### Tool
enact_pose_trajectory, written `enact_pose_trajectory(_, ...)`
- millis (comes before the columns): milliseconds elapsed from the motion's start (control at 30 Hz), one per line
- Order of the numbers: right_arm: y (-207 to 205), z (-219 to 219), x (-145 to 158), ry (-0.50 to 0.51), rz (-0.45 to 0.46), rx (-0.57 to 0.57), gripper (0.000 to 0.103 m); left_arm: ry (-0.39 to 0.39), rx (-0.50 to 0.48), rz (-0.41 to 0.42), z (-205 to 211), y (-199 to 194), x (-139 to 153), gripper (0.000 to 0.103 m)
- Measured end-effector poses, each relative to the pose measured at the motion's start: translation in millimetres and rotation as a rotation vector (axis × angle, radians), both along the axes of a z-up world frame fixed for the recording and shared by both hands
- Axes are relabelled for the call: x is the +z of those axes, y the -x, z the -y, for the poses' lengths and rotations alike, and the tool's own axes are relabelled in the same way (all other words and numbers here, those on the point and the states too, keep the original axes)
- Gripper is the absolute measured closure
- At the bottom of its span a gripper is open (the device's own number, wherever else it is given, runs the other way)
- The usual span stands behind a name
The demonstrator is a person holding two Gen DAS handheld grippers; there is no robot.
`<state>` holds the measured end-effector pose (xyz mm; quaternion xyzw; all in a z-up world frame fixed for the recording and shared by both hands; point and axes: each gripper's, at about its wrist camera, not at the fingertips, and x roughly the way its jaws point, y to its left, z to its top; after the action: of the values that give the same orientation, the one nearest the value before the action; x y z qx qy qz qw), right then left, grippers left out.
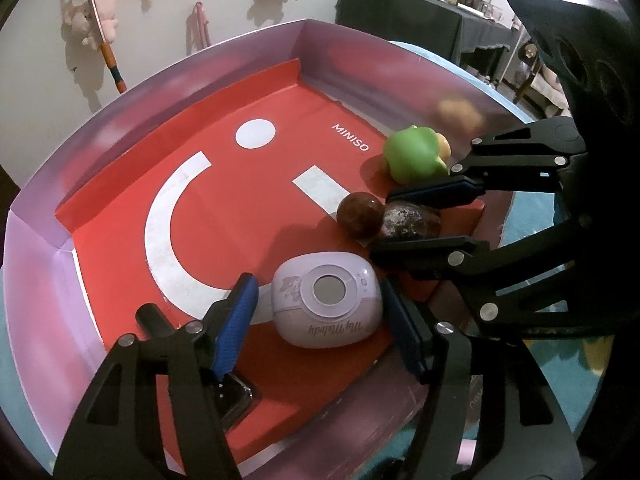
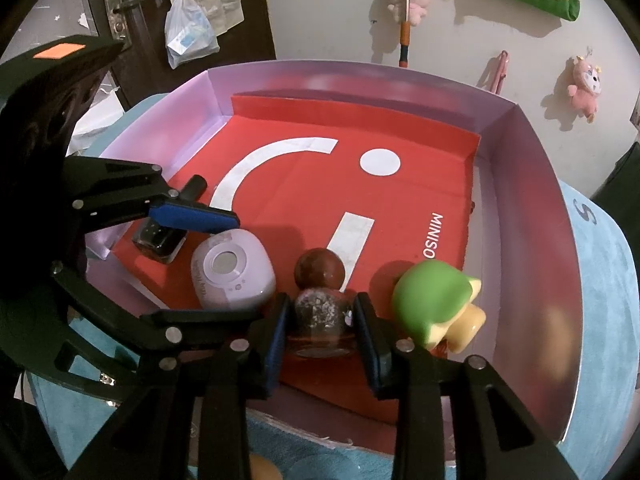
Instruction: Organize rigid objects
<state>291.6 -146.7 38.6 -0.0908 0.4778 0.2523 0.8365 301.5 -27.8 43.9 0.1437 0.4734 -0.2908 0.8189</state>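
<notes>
A shallow box [image 1: 48,216] with pale purple walls and a red paper floor printed with a white smiley face sits on a blue round bench [image 2: 600,280].

The left hand-held gripper [image 1: 320,308] is spread wide around a lilac pebble-shaped gadget [image 1: 326,304] that lies on the red floor near the box's front edge. Its blue pads stand on either side of the gadget; the right pad looks close to touching, the left one is a little apart.

The right hand-held gripper [image 2: 322,320] has its fingers on both sides of a small dark speckled bottle [image 2: 320,312] with a round brown stopper [image 2: 319,270]. The pads sit right against the bottle's sides, though whether they squeeze it I cannot tell.

A green and yellow toy figure [image 2: 436,304] lies just beside the bottle, by the box's right wall. A small black square bottle with a black cap [image 2: 160,236] rests in the front left corner, partly under the left gripper's finger.

Pink plush toys [image 2: 584,84] hang on the wall behind.
</notes>
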Motion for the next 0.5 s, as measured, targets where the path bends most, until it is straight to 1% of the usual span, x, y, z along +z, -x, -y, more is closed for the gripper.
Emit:
enact_pose_trajectory(300,1.5,2.4,8.4,-0.003,0.010,-0.016,0.066,-0.008,0.014,0.021,-0.4,5.0,2.9,0.040)
enact_pose_trajectory(367,2.6,4.2,12.6,-0.009,0.017,-0.021,0.064,-0.012,0.023,0.030,-0.3,6.4,4.4,0.040)
enact_pose_trajectory(433,5.1,5.7,17.8,-0.011,0.028,-0.028,0.061,0.006,0.031,0.031,-2.2,9.6,8.2,0.040)
enact_pose_trajectory(500,7.6,7.7,22.6,-0.014,0.038,-0.036,0.060,0.009,0.041,0.041,-2.7,12.7,11.6,0.038)
